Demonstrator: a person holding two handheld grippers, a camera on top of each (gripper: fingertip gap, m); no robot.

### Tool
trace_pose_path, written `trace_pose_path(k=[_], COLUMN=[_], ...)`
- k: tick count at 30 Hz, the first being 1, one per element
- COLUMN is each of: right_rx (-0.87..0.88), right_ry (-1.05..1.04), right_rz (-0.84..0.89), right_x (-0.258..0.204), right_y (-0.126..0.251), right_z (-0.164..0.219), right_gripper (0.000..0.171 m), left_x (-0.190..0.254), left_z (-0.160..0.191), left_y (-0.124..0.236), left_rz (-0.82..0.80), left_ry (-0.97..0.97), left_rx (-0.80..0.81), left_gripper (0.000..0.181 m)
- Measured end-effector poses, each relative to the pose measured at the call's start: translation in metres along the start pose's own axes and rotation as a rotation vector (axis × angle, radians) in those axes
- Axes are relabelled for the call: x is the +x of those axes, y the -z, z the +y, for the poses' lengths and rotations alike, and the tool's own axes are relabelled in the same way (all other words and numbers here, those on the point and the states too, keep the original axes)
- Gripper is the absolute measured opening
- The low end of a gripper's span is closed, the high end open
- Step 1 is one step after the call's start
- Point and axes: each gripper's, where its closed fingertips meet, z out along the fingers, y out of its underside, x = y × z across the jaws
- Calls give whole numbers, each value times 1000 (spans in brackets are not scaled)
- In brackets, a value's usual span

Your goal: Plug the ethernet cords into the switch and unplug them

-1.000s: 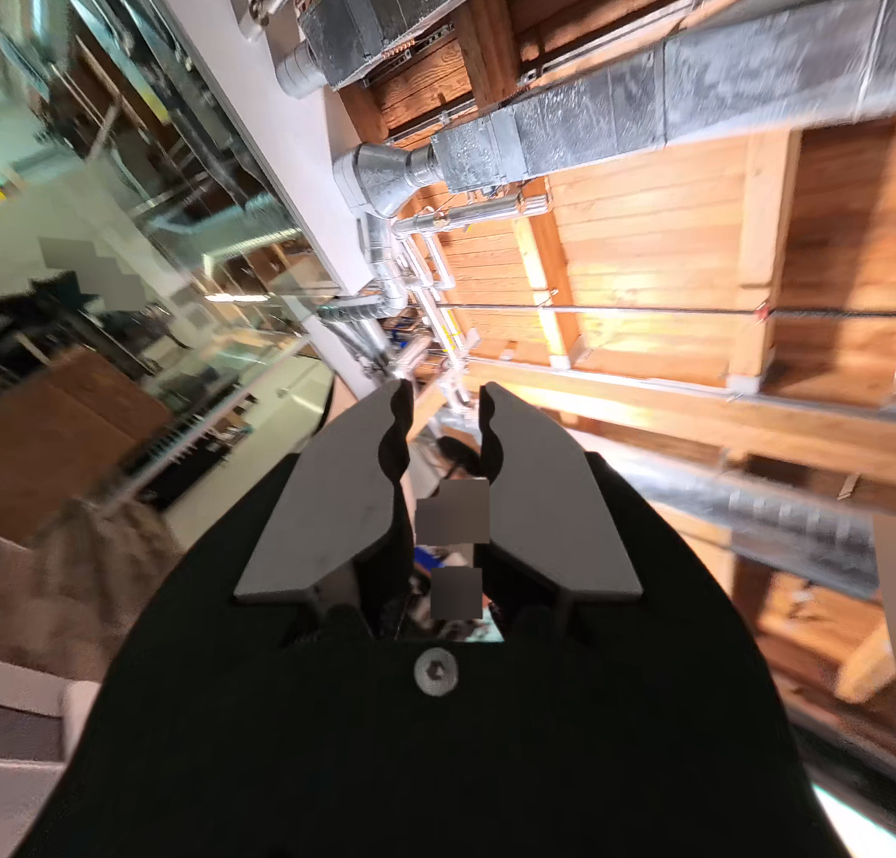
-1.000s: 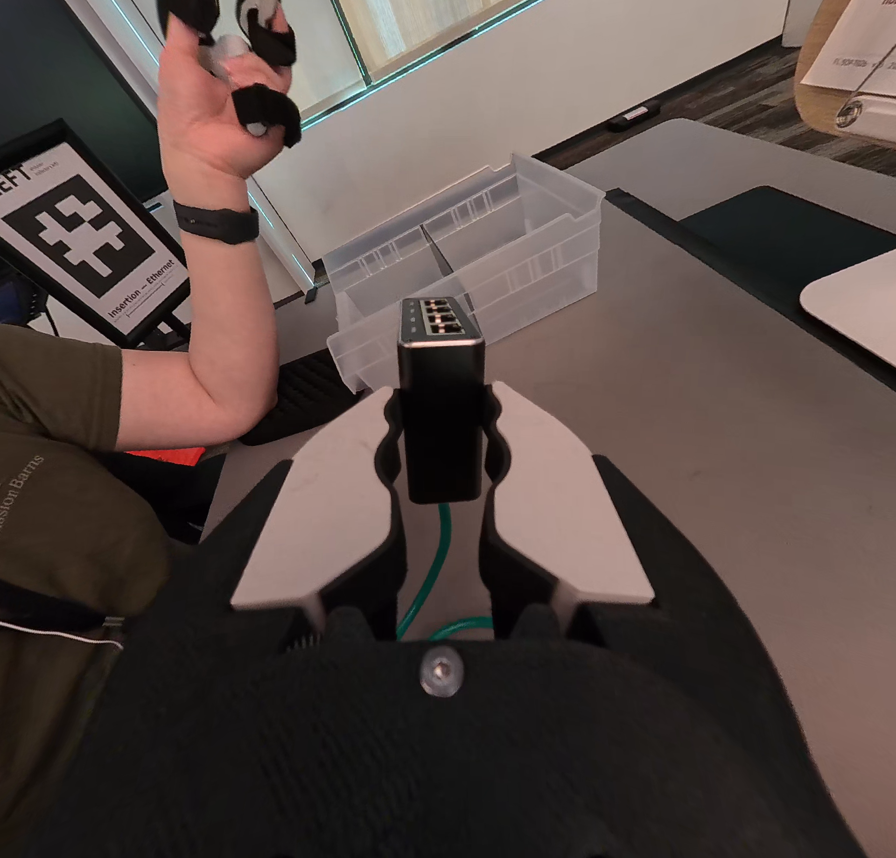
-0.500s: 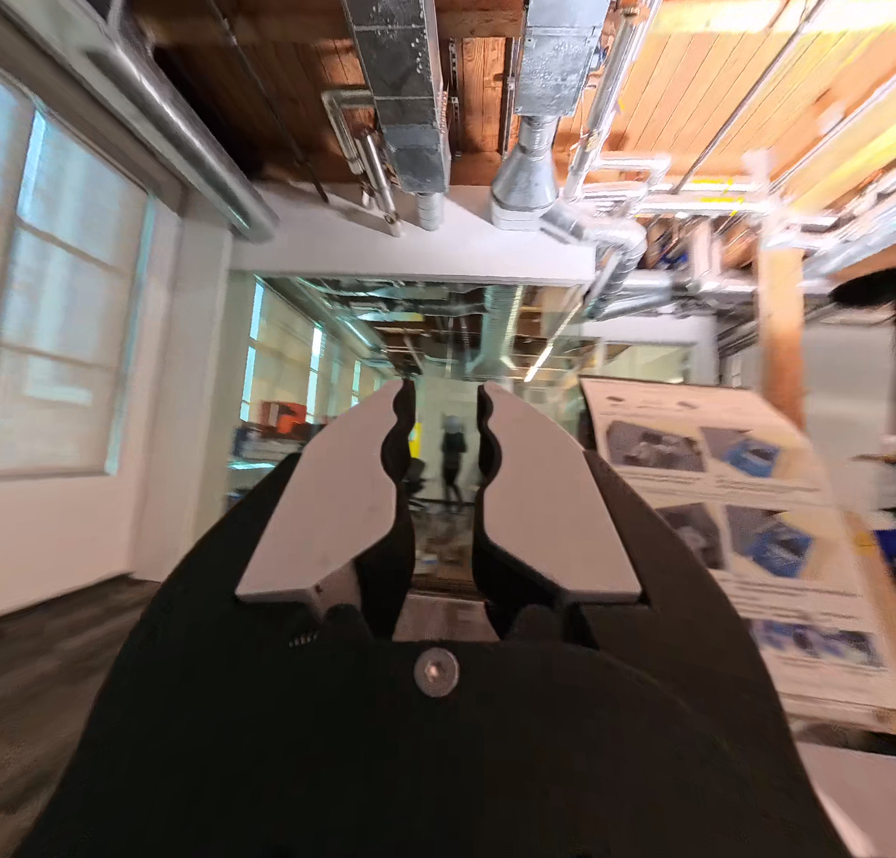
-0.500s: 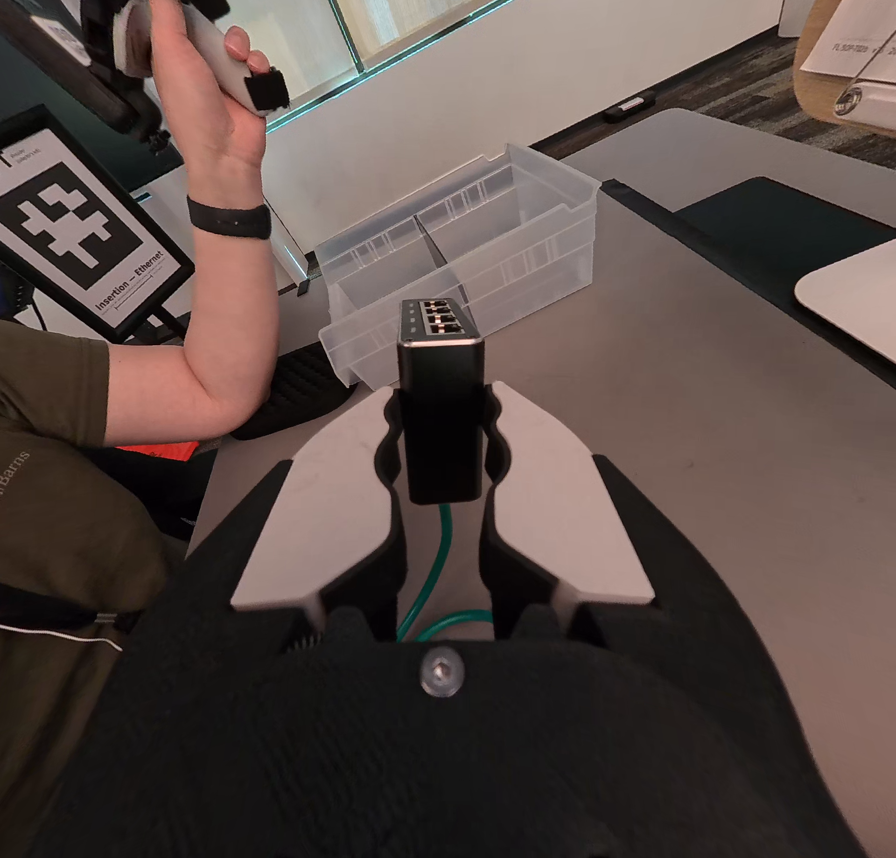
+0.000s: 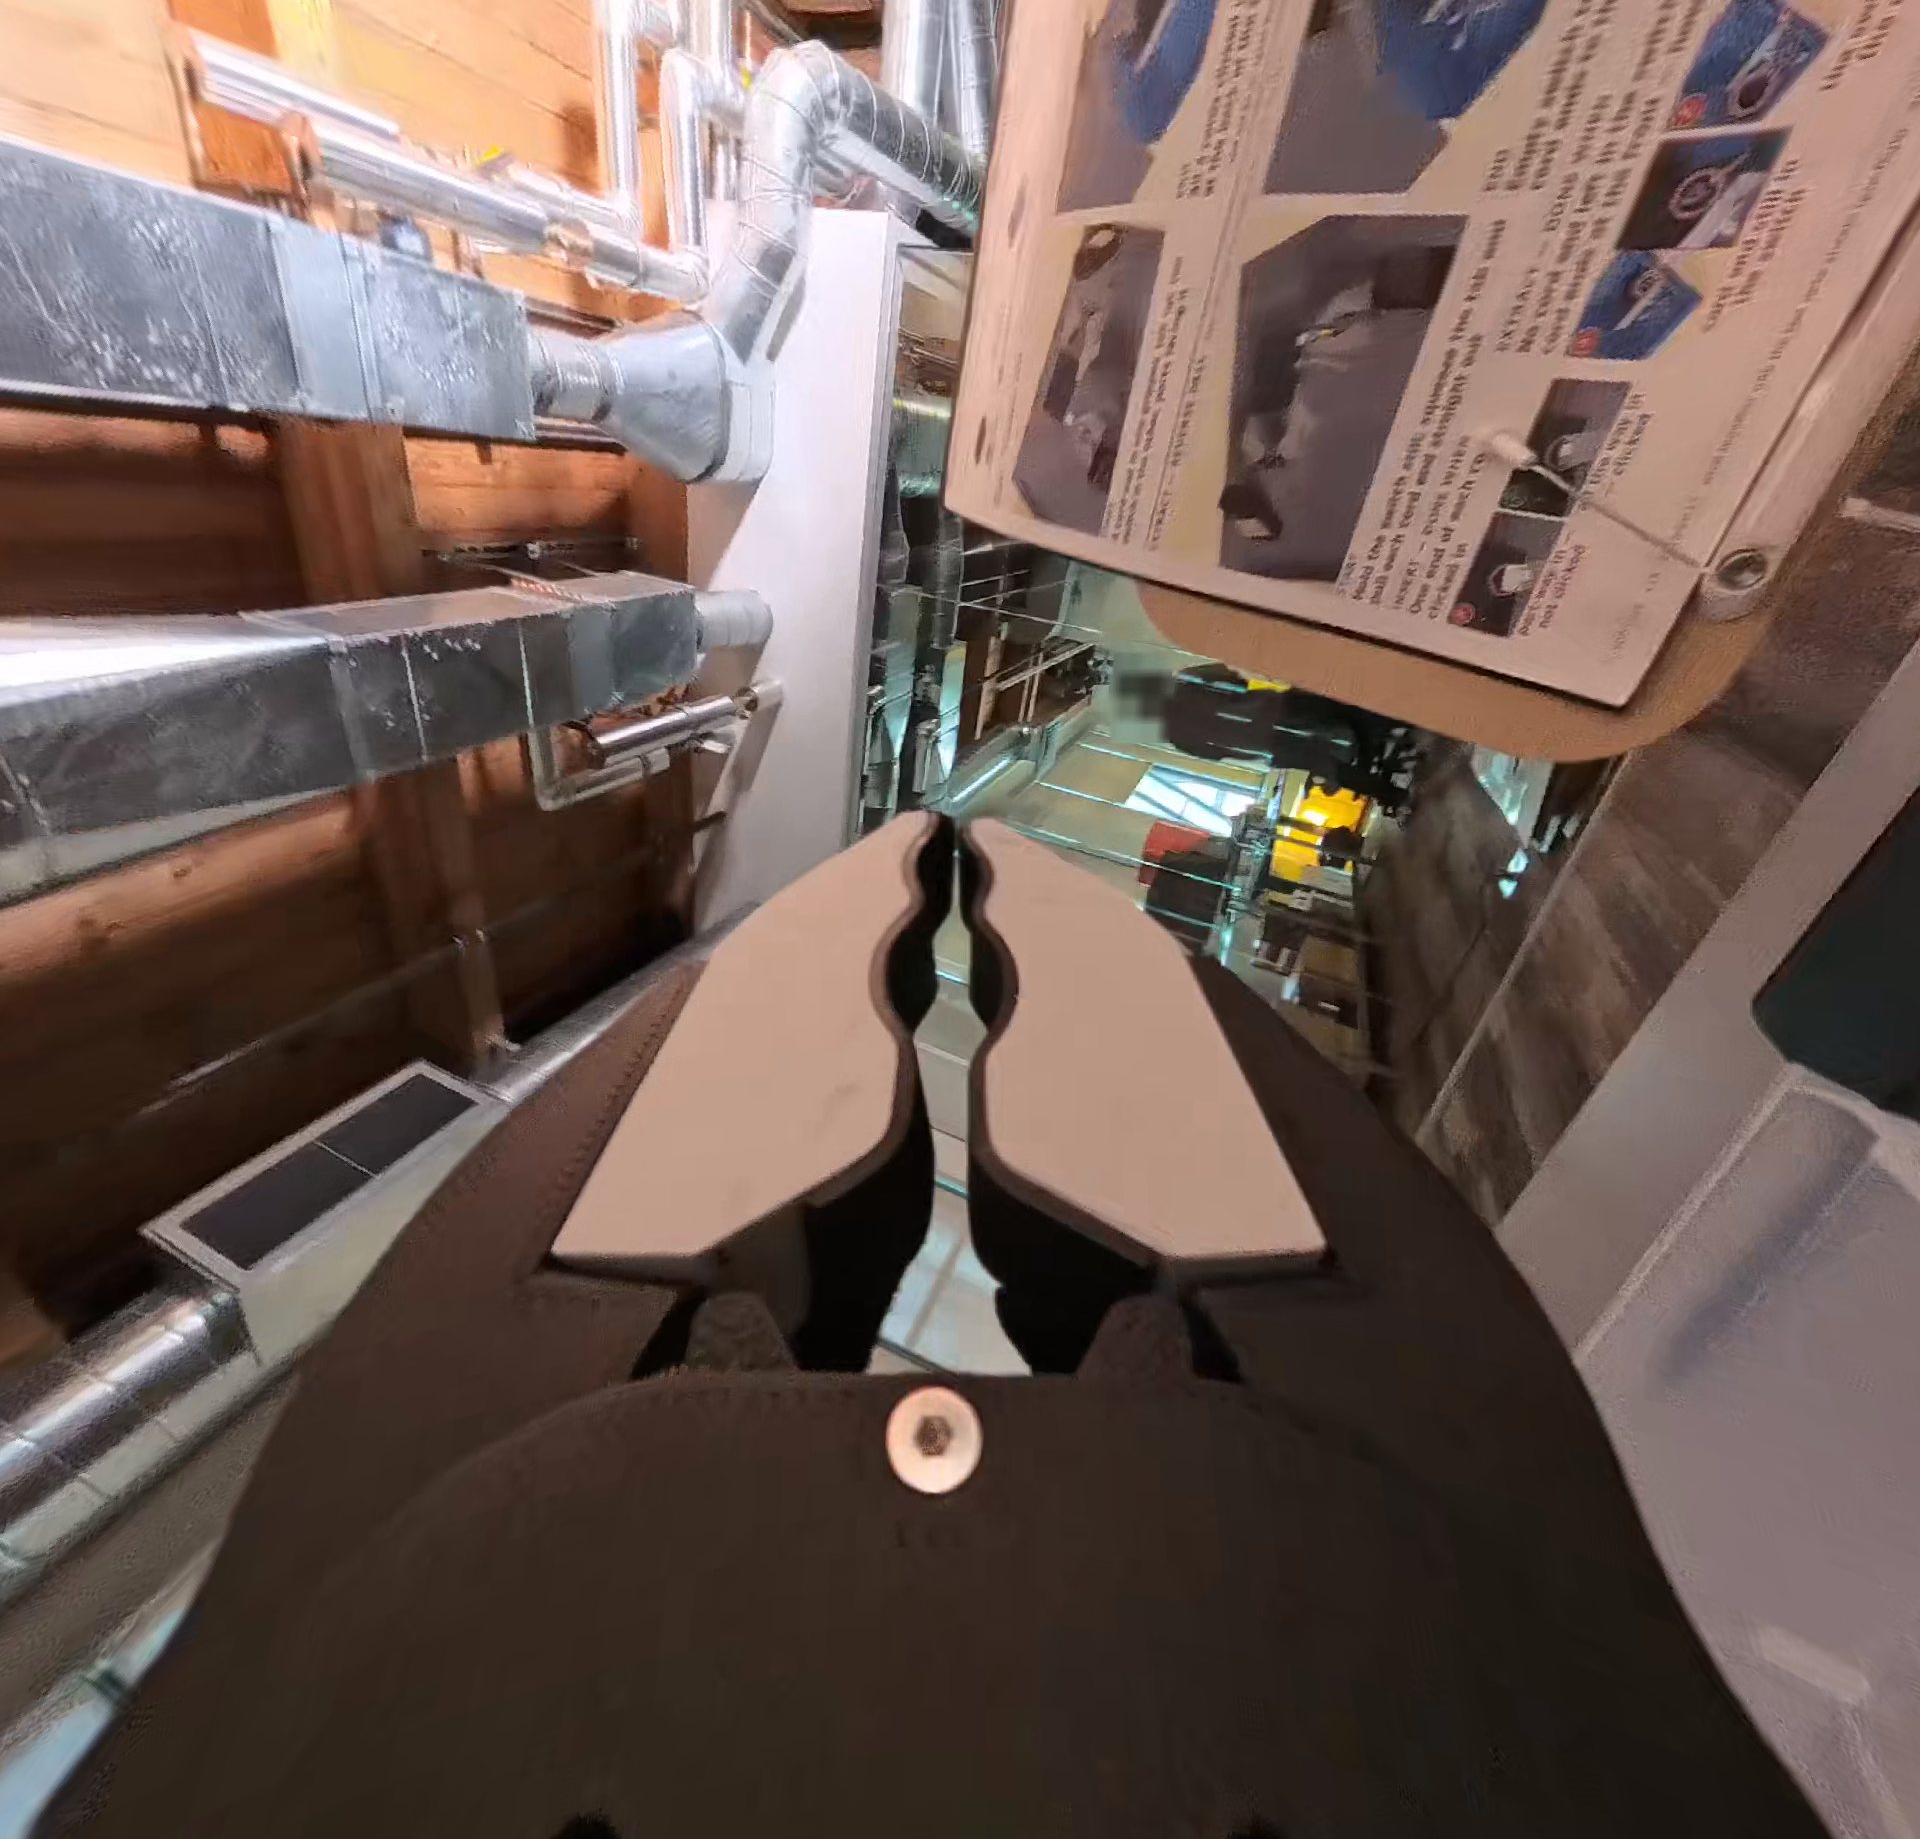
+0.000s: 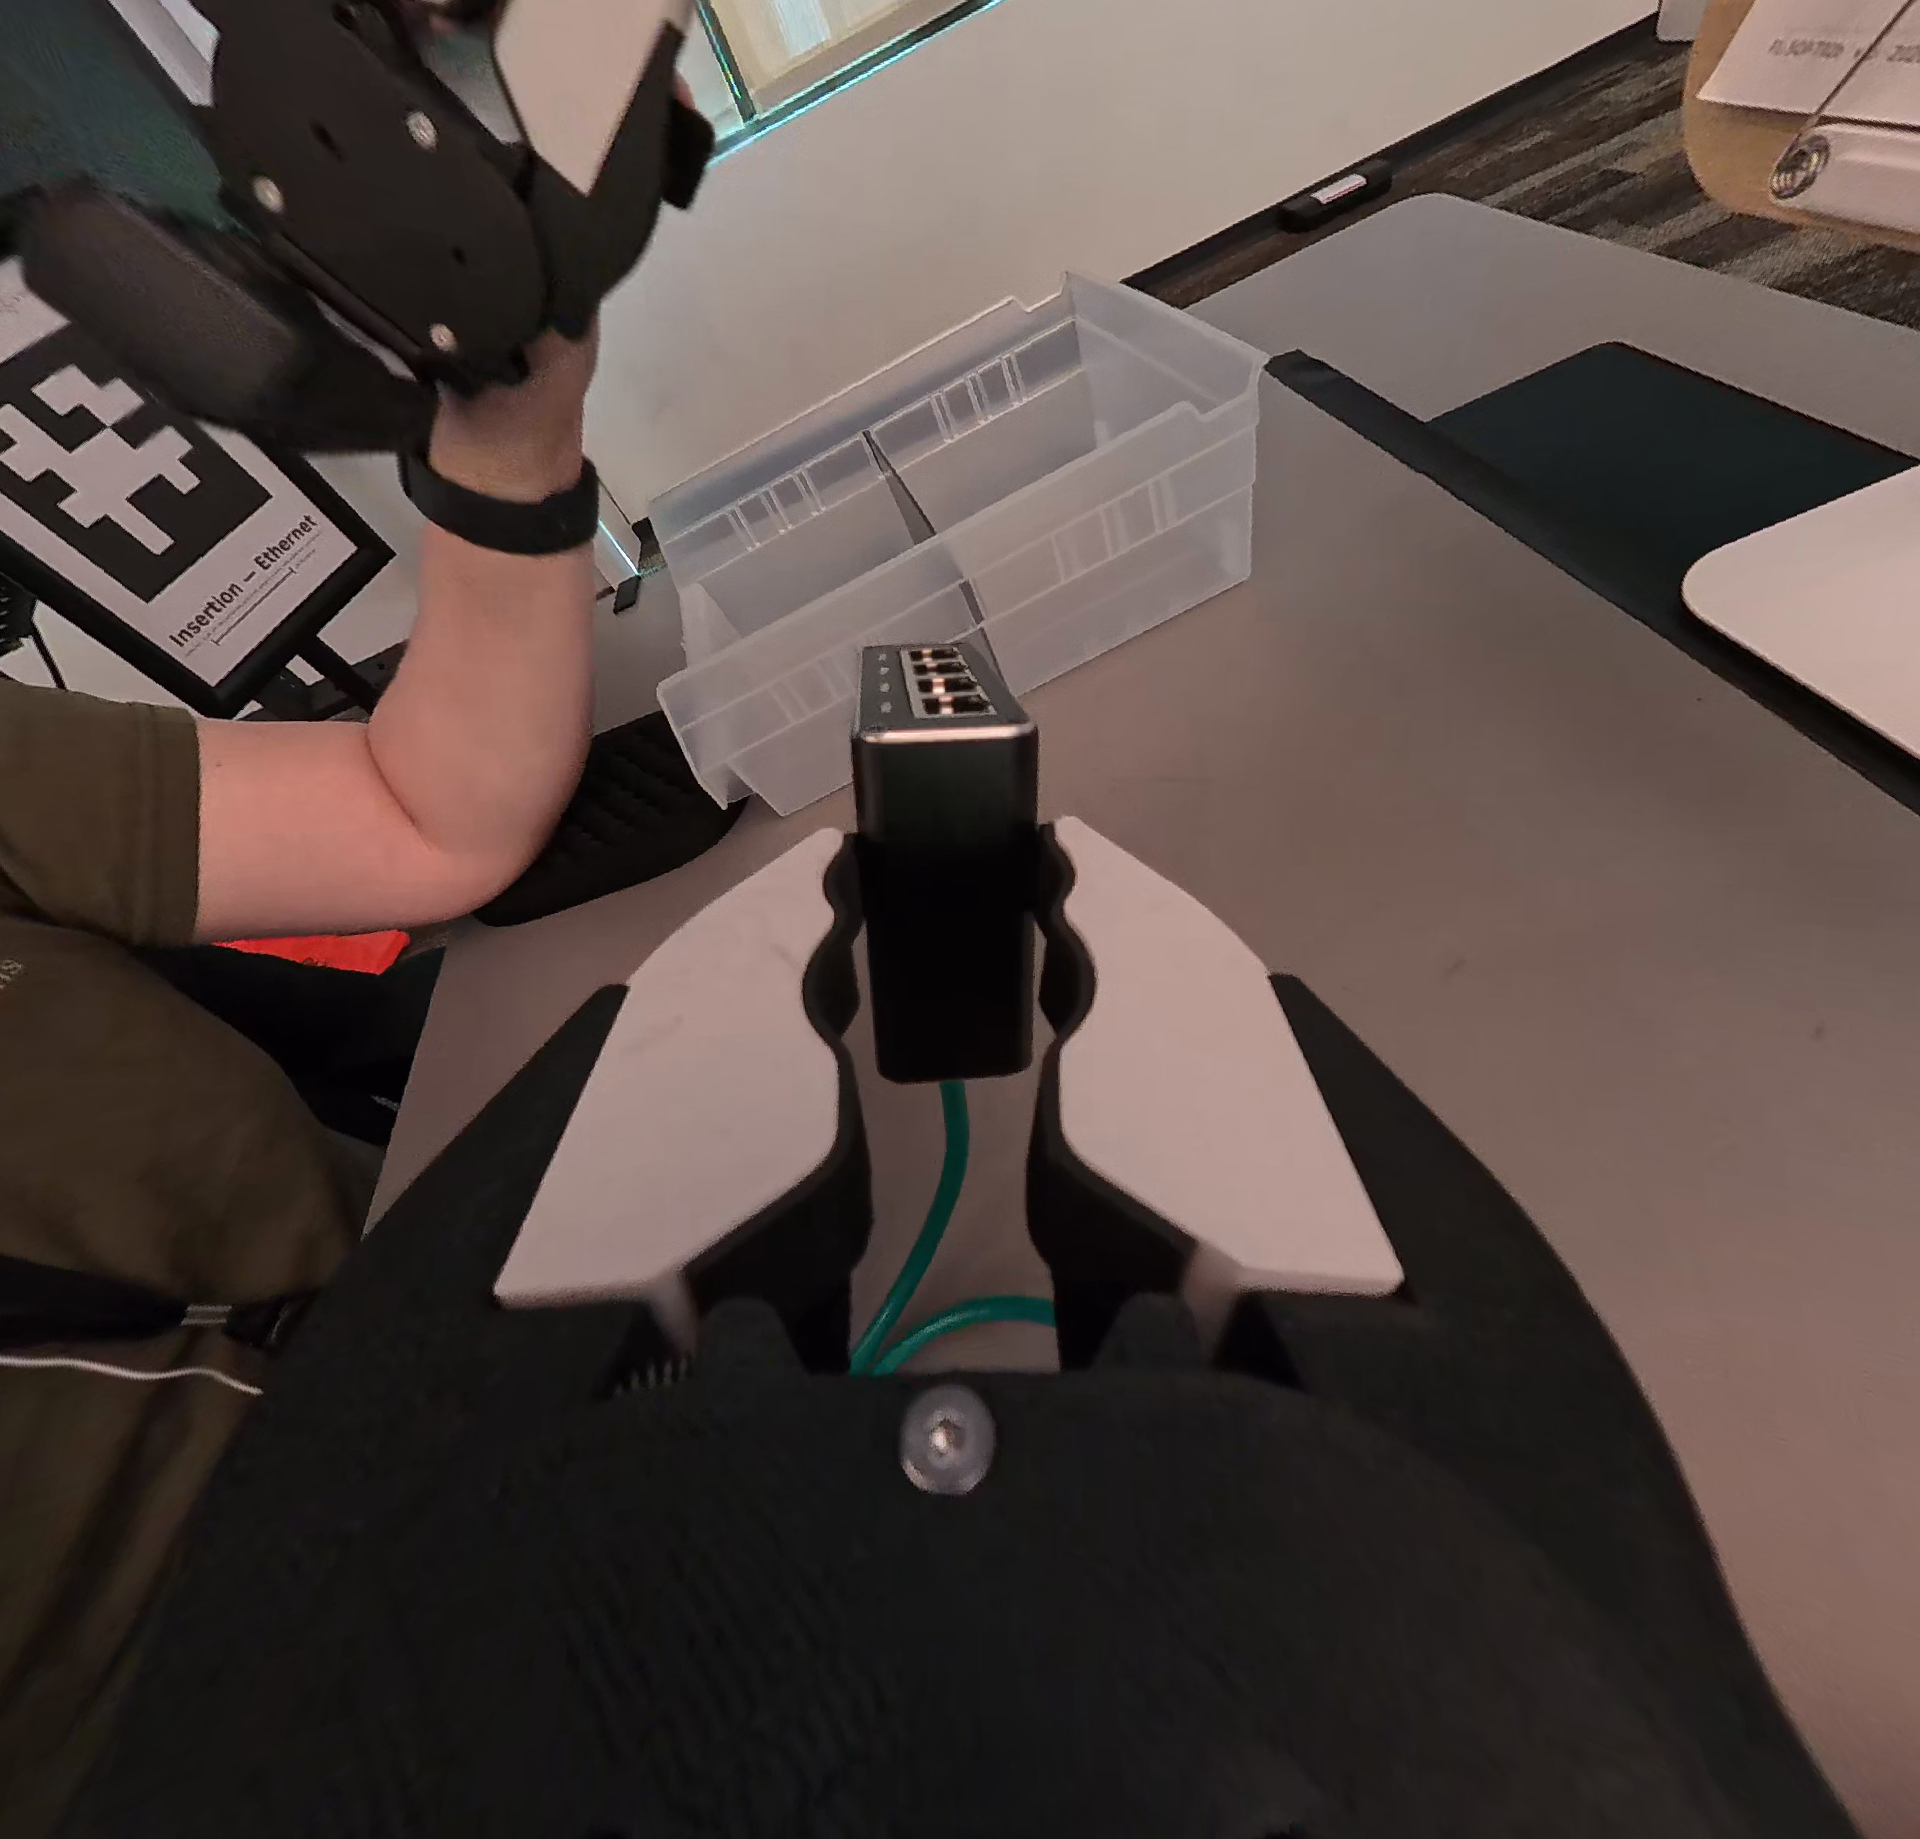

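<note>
The switch (image 6: 943, 890) sits clamped between the fingers of my right gripper (image 6: 945, 942), standing up out of them with its port face turned away from me and upward. Every port I can see on that face looks empty, so by my reckoning no plugging has begun. A green ethernet cord (image 6: 925, 1259) runs on the table (image 6: 1455, 958) directly beneath the switch, looping back under my palm; its plug ends are hidden from me. Just beyond the switch stands a clear divided bin (image 6: 1039, 501), with nothing visible in either compartment. My left gripper (image 5: 954, 844) is raised well above and to the left of the right one, pointing off at ceiling ducts and an instruction board (image 5: 1403, 262), its fingers nearly together with only a thin slit between and nothing held. What remains, I judge, is everything: picking up a cord end, seating it, then pulling it out.
</note>
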Motion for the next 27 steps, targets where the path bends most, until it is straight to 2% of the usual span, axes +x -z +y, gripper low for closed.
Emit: trace_pose_path(k=[4, 9, 15, 18, 21, 23, 24, 26, 27], right_rx=[-1, 5, 18, 41, 98, 151, 176, 220, 238], right_ry=[-4, -41, -87, -138, -252, -347, -396, -476, -509], right_rz=[-1, -17, -22, -34, -85, -144, -172, -227, -254], right_x=[1, 1, 5, 6, 6, 5, 6, 6, 7], right_y=[1, 0, 2, 4, 6, 10, 12, 16, 18], right_z=[1, 2, 3, 1, -5, -10, -13, -16, -18], right_gripper=[32, 32, 32, 32, 32, 32, 32, 32, 32], left_x=[37, 72, 87, 98, 94, 81, 76, 70, 67], left_z=[-28, -36, -40, -51, -94, -116, -124, -137, -140], left_y=[-1, 2, 5, 14, 39, 54, 63, 84, 89], left_rz=[101, 361, 439, 575, 813, 922, 980, 1134, 1188], left_ry=[-41, 215, 255, 386, 705, 846, 884, 941, 976], left_rx=[60, 27, 13, 36, 218, 341, 395, 497, 522], left_gripper=[0, 0, 0, 3, 14, 22, 34, 86, 100])
